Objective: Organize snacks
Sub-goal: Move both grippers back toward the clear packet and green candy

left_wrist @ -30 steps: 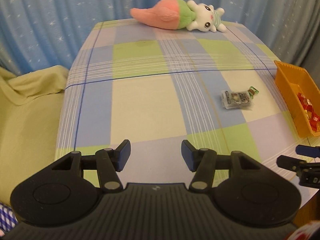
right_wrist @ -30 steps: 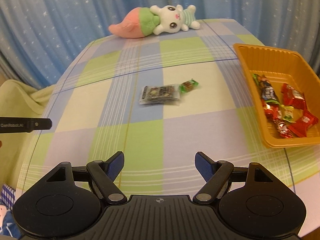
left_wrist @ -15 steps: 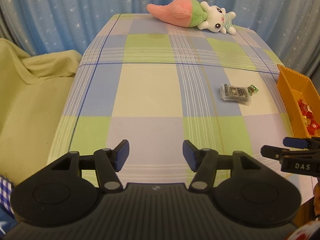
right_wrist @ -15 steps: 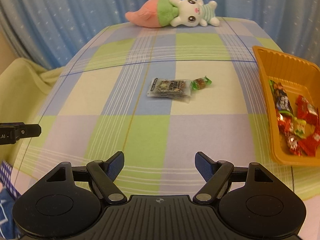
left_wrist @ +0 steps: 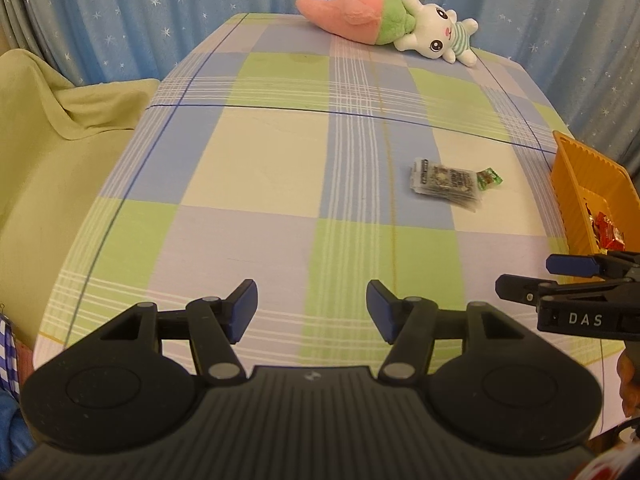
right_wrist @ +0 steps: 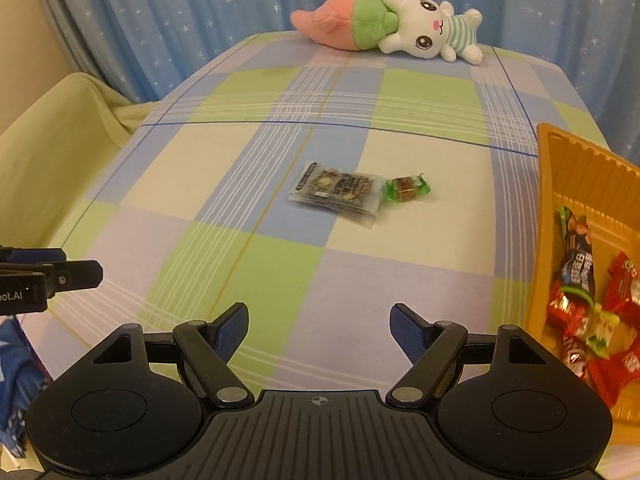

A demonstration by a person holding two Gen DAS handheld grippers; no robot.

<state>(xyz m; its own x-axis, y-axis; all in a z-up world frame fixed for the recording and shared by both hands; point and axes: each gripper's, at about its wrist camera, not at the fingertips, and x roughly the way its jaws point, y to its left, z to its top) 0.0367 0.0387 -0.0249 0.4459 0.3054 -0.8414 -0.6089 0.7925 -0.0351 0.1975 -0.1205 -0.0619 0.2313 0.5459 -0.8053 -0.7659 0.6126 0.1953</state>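
A flat clear snack packet lies on the checked tablecloth, with a green-wrapped candy touching its right end. Both also show in the left wrist view, the packet and the candy. An orange tray at the right holds several red and dark wrapped snacks; its wall shows in the left wrist view. My right gripper is open and empty, well short of the packet. My left gripper is open and empty over the table's near edge.
A pink, green and white plush toy lies at the table's far edge. A pale green cloth-covered seat stands left of the table. Blue starred curtains hang behind. The table drops off on all sides.
Both grippers have swung to the left and tilted, so the packet, candy and tray sit further right in each view. Both stay open and empty. Nothing on the table has moved.
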